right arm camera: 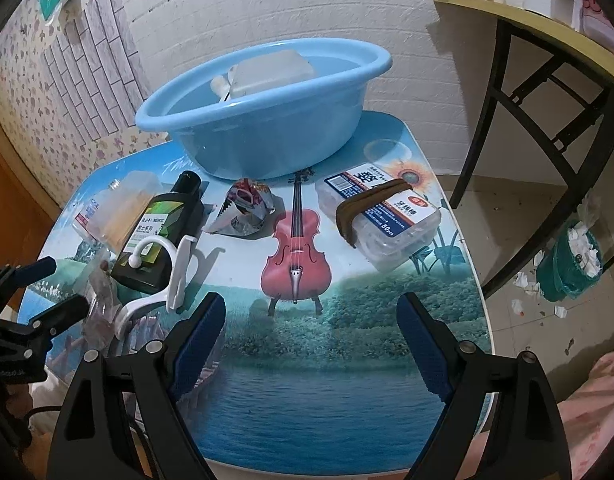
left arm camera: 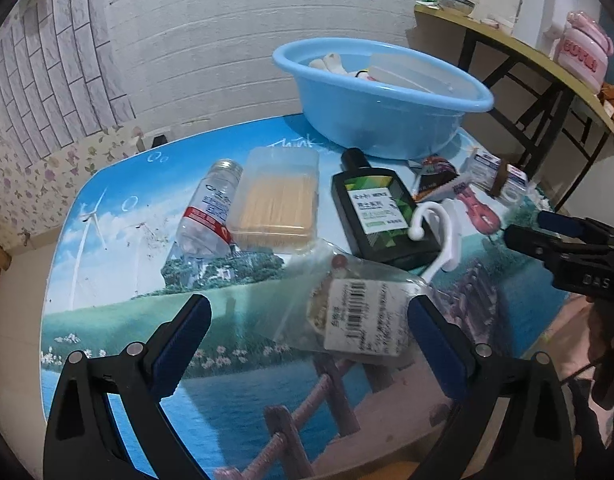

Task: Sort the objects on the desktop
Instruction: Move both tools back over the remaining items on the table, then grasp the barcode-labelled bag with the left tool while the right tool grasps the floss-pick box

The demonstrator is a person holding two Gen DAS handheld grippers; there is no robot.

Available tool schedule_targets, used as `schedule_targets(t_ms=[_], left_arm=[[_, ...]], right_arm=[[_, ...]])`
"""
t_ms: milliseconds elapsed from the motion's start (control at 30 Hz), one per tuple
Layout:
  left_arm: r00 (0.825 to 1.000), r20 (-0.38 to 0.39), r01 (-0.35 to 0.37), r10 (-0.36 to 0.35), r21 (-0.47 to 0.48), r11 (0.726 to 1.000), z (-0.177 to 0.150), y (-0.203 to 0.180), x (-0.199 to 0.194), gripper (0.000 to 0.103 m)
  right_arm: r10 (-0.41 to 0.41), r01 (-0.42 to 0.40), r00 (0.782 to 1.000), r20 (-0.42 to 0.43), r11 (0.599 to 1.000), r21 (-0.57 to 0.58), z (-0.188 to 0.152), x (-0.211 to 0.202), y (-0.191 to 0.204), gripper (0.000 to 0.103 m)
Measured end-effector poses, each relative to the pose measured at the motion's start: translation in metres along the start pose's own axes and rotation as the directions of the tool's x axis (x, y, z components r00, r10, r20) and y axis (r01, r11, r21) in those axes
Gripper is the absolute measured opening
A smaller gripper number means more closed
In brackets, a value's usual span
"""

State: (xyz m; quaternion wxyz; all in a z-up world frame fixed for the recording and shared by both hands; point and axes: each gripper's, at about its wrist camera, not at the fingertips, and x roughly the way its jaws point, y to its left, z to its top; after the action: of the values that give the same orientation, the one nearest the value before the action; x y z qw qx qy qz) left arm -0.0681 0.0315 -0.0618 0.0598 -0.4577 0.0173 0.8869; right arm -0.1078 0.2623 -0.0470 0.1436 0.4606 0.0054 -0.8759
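On the tabletop (right arm camera: pixel 347 400), printed with a landscape scene, the clutter sits in a loose row in front of a blue basin (left arm camera: pixel 379 120) at the far edge. Basin already holds a clear plastic box (right arm camera: pixel 271 68) and a whitish item, too hidden to identify.

Left to right in left wrist view: water bottle (left arm camera: pixel 211 212) lying on its side, touching a clear box of toothpicks (left arm camera: pixel 277 196); dark green-label bottle (left arm camera: pixel 377 208) lying flat; white plastic hook (left arm camera: pixel 435 232) resting over its lower end; crumpled snack wrapper (left arm camera: pixel 435 178); floss-pick box (right arm camera: pixel 381 216) with a brown band around it, well apart on the right.

Left tool (left arm camera: pixel 307 320): fingers apart, clear plastic bag with barcode label (left arm camera: pixel 363 312) between them, right finger (left arm camera: pixel 435 340) touching or just beside the bag edge, left finger clear of it. Not clamped.

Right tool (right arm camera: pixel 311 332): fingers apart, nothing between them, over bare tabletop near the front edge, pointed toward the printed violin.
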Motion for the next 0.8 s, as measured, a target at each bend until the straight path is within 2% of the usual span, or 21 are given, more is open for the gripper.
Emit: schedule_targets(t_ms=[267, 467, 500, 533, 633, 800], left_arm=[[0.999, -0.022, 0.044, -0.044, 0.041, 0.998, -0.004, -0.013, 0.005, 0.099], [0.998, -0.043, 0.051, -0.049, 0.038, 0.998, -0.006, -0.014, 0.016, 0.099], [0.998, -0.043, 0.051, -0.05, 0.045, 0.998, -0.006, -0.015, 0.017, 0.096], [0.997, -0.042, 0.059, -0.057, 0.049, 0.997, -0.007, -0.015, 0.017, 0.087], [0.996, -0.051, 0.082, -0.08, 0.045, 0.996, -0.007, -0.015, 0.02, 0.076], [0.994, -0.029, 0.104, -0.103, 0.06, 0.993, -0.007, -0.016, 0.016, 0.062]], right_arm=[[0.005, -0.005, 1.0, -0.003, 1.0, 0.001, 0.002, 0.003, 0.0, 0.084], [0.018, -0.018, 1.0, 0.008, 0.999, -0.03, 0.001, 0.006, 0.006, 0.084], [0.022, -0.021, 1.0, 0.007, 0.999, -0.033, 0.001, 0.007, 0.006, 0.083], [0.025, -0.024, 1.0, 0.009, 0.999, -0.034, 0.001, 0.008, 0.006, 0.083], [0.027, -0.026, 1.0, 0.011, 0.999, -0.036, 0.003, 0.009, 0.007, 0.083], [-0.024, 0.026, 0.998, 0.061, 0.999, -0.037, 0.011, 0.002, -0.005, 0.083]])
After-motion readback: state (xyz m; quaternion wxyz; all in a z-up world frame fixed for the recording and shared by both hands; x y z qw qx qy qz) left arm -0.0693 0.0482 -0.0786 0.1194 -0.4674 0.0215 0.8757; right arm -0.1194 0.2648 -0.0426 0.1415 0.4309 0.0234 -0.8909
